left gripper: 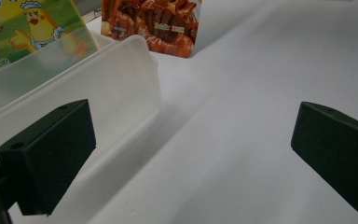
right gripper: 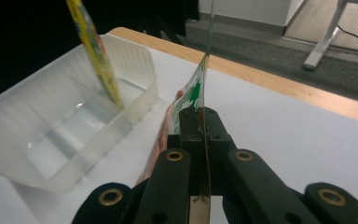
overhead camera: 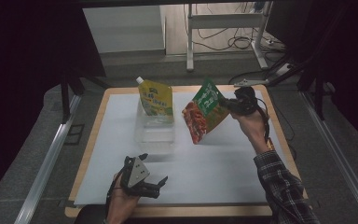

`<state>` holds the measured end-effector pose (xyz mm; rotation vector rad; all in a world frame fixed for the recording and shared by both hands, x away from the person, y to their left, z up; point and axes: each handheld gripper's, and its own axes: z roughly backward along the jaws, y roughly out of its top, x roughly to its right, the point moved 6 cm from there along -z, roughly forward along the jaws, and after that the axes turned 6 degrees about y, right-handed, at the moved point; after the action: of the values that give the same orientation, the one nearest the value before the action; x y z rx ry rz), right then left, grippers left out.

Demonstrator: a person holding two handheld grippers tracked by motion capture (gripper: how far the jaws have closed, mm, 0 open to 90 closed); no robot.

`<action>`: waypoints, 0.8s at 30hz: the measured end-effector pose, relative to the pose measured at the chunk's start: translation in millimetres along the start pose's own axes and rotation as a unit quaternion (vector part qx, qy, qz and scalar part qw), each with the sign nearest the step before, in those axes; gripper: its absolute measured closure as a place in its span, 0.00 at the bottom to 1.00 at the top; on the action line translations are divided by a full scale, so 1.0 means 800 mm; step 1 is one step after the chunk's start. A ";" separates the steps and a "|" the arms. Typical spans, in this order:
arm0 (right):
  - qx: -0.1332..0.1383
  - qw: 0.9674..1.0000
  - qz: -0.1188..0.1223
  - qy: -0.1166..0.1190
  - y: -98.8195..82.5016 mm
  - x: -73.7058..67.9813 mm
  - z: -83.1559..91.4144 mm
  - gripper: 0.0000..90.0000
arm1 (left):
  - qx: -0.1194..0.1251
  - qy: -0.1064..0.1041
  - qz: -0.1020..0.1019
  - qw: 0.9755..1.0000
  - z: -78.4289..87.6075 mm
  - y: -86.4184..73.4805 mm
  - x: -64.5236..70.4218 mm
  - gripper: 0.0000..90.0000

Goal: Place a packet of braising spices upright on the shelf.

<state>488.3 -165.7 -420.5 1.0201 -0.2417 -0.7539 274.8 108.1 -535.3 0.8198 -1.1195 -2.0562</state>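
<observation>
Snack bag (overhead camera: 204,112), red and green, hung tilted right of centre, pinched by your right tool (overhead camera: 233,105). Your left tool (overhead camera: 154,183) rested spread at lower left, near the clear tub (overhead camera: 154,133) holding a yellow pouch (overhead camera: 157,99).

Dim room w/ grey floor (overhead camera: 307,140), white desk legs (overhead camera: 189,42), cables (overhead camera: 223,39) behind.

Two snack pouches and a clear bin on the white table

The yellow spouted pouch (overhead camera: 156,99) stands upright inside the clear plastic bin (overhead camera: 154,130), leaning at the bin's far end, its white cap at the top left corner. Just to the right of the bin, the green-and-red pouch (overhead camera: 204,111) is tilted, its lower corner touching the white table surface (overhead camera: 214,163) and its upper edge pinched between the closed jaws of the right gripper (overhead camera: 228,105).
</observation>
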 end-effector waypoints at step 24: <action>-0.009 0.996 0.067 0.052 0.045 -0.047 0.029 0.99 | 0.008 0.006 0.008 1.000 0.003 0.001 -0.004 0.00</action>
<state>465.3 -145.5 -372.3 1.0127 -0.2105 -0.5788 275.4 111.4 -532.6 0.8272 -1.1327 -2.0299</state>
